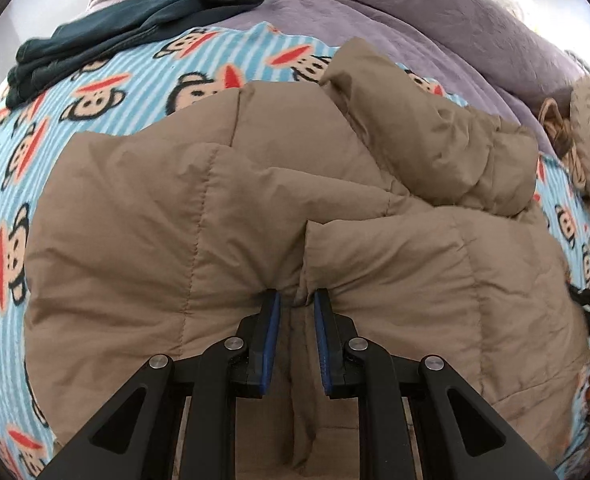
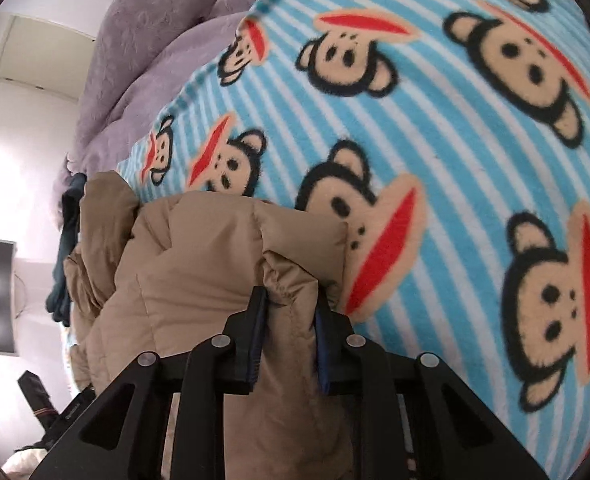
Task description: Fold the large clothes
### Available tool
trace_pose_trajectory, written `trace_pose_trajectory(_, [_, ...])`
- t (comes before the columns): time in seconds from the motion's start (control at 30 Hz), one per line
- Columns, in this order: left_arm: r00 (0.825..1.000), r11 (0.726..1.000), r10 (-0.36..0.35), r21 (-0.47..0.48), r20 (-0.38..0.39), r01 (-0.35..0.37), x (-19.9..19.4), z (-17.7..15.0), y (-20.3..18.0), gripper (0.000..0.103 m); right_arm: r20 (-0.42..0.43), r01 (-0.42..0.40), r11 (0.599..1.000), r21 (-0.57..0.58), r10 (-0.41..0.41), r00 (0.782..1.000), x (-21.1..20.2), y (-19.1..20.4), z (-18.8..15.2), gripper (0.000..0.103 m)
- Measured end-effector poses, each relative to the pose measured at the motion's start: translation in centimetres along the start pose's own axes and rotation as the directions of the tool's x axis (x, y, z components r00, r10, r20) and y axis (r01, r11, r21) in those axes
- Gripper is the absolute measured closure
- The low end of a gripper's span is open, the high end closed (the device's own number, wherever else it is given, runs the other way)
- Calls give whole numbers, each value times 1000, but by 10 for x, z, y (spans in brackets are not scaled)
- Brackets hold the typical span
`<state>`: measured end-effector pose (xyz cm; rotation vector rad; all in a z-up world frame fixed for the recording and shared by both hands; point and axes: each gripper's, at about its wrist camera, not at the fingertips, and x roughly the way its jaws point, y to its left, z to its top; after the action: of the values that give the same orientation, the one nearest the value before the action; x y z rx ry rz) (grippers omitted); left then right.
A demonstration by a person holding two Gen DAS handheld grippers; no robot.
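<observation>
A: What does the garment look like?

B: It is a tan quilted puffer jacket (image 1: 223, 216), thick and padded, with stitched seams dividing it into puffy panels. The cloth is matte and finely creased. A padded part, a sleeve or hood, I cannot tell which (image 1: 435, 136), lies folded over its upper right in the left wrist view.

A: Where is it?

B: On a blue-and-white striped fleece blanket (image 1: 107, 84) printed with monkey faces, spread over a bed. A purple quilt (image 1: 395, 12) lies beyond the blanket, and a dark teal garment (image 1: 135, 24) sits bunched at the blanket's far left edge, apart from the jacket.

A: Which way does it run?

B: In the left wrist view its long side stretches left to right, the seams running away from the camera. The right wrist view shows one end of it, bunched and lifted.

A: And the grippers?

B: The left gripper (image 1: 297, 300) is nearly closed, pinching a fold of the jacket's near edge. The right gripper (image 2: 291, 300) has a thicker bunch of the jacket clamped between its pads.
</observation>
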<state>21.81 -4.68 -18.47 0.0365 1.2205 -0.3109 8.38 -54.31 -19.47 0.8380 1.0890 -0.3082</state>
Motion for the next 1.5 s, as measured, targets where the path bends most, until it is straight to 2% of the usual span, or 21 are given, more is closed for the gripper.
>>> trace_pose_trajectory(0.07, [1000, 1000, 2, 15, 5, -2, -1, -2, -1, 84, 20, 57, 997, -50, -56, 998, -7, 10, -7, 75])
trace_pose_trajectory(0.2, [1000, 1000, -6, 7, 2, 6, -2, -1, 1, 84, 100, 183, 967, -175, -167, 981, -38, 26, -30, 75])
trace_pose_trajectory(0.37, [1000, 1000, 5, -24, -1, -5, -14, 1, 2, 84, 126, 238, 944, -228, -214, 969, -58, 28, -62, 75])
trace_pose_trajectory(0.47, [1000, 999, 1, -33, 17, -1, -32, -2, 4, 84, 121, 238, 947, -214, -216, 969, -66, 25, -74, 75])
trace_pose_trajectory(0.53, [1000, 1000, 2, -29, 24, -2, -43, -6, 6, 84, 104, 235, 952, -196, -218, 970, -71, 19, -80, 71])
trace_pose_trajectory(0.73, [999, 999, 32, -17, 1, -32, -62, -29, 8, 84, 59, 236, 957, -166, -230, 972, -78, 13, -93, 67])
trace_pose_trajectory(0.9, [1000, 999, -9, -36, 8, 9, -73, -49, 7, 84, 28, 238, 958, -161, -237, 971, -84, 13, -108, 66])
trace_pose_trajectory(1.03, [998, 999, 51, -9, -30, -52, -58, -57, 3, 84, -10, 235, 963, -135, -238, 971, -83, 11, -122, 66])
trace_pose_trajectory(1.17, [996, 998, 57, -24, -63, -58, -49, -63, 8, 84, -39, 233, 963, -136, -240, 970, -86, 11, -136, 66])
trace_pose_trajectory(1.5, [994, 997, 81, -7, -77, -82, -93, -86, -3, 84, -86, 217, 968, -129, -228, 970, -103, 12, -165, 60])
